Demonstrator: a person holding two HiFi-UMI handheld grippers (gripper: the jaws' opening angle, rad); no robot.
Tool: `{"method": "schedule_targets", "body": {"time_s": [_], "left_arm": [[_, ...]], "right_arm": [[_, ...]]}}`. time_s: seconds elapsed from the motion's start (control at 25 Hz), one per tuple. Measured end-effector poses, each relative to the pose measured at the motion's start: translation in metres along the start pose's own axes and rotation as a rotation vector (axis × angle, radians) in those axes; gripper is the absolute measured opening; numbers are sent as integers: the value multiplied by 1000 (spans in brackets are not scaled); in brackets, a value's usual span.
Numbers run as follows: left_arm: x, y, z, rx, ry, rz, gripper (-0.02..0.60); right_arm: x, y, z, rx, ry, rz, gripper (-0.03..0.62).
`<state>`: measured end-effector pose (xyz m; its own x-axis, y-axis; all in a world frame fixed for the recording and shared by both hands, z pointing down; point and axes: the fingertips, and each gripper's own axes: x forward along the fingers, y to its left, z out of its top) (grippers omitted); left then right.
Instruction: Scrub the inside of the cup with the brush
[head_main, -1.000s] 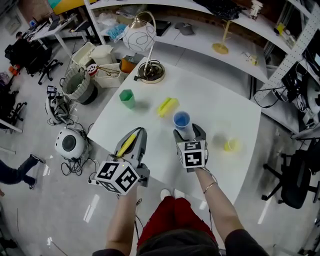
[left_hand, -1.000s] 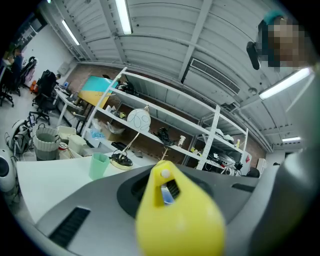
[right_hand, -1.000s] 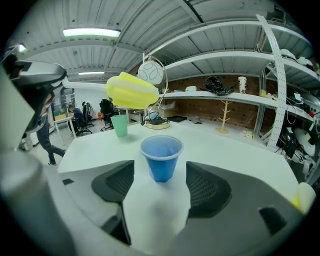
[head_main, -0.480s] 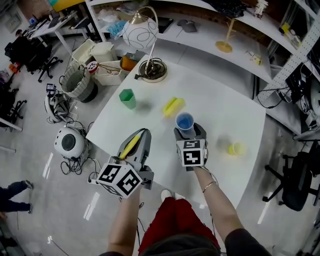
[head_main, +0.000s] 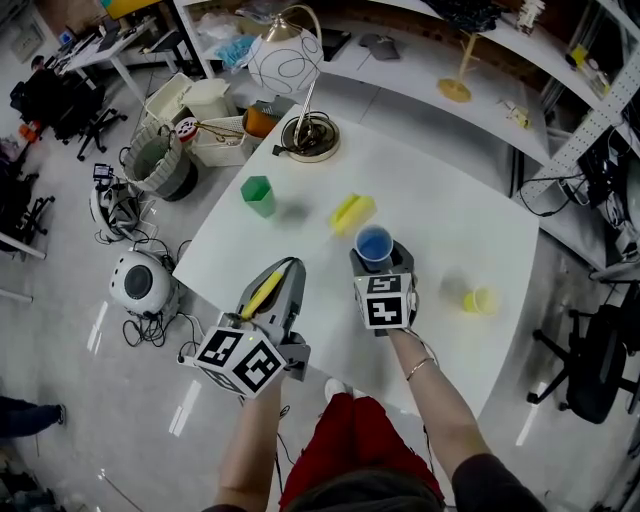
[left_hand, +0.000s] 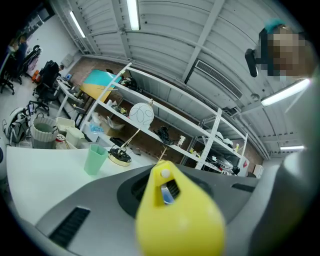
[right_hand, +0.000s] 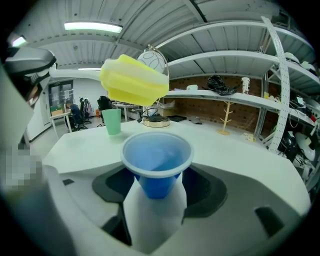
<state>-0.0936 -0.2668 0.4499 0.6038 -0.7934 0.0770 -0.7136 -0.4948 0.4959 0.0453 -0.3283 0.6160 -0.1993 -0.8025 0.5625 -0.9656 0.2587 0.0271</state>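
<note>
Right tongs are clamped on the cup, jaws pressed to both sides of its lower body. It stands upright with the mouth open to the sky. That looks deliberate: rim up and the inside clear to see, so a brush can come straight down into it. The cup's inside looks empty.

Over to the left tongs, shut on the brush, which lies lengthwise along the jaws and points forward past their tips. From the left gripper view only a rounded yellow end shows, so I cannot tell where the bristles sit. Held in line like that, it should work as an extension of the hand, ready to poke and twist.

So where is the cup? It sits right between the right jaws, above the near part of the table. From the left tongs it is off to the right and a little ahead, near but clearly apart. Brush and cup are not touching, and no scrubbing has begun by the look of it. The brush tip would need to swing right and dip into that rim.
</note>
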Motion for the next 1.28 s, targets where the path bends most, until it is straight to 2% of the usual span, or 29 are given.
{"method": "schedule_targets", "body": {"time_s": [0.4, 0.64, 1.04, 1.28], "left_arm": [[-7, -2, 20, 0, -16, -18, 43], [-17, -25, 51, -27, -48, -102, 43], [-44, -76, 106, 75, -66, -229, 43], [-59, -104, 125, 130, -91, -286, 43]], "right_arm": [[-11, 0, 23, -26, -66, -6, 300], [-43, -11, 55, -107, -113, -59, 299], [-113, -38, 134, -315, -252, -204, 298], [-155, -50, 172, -389, -340, -285, 299]]}}
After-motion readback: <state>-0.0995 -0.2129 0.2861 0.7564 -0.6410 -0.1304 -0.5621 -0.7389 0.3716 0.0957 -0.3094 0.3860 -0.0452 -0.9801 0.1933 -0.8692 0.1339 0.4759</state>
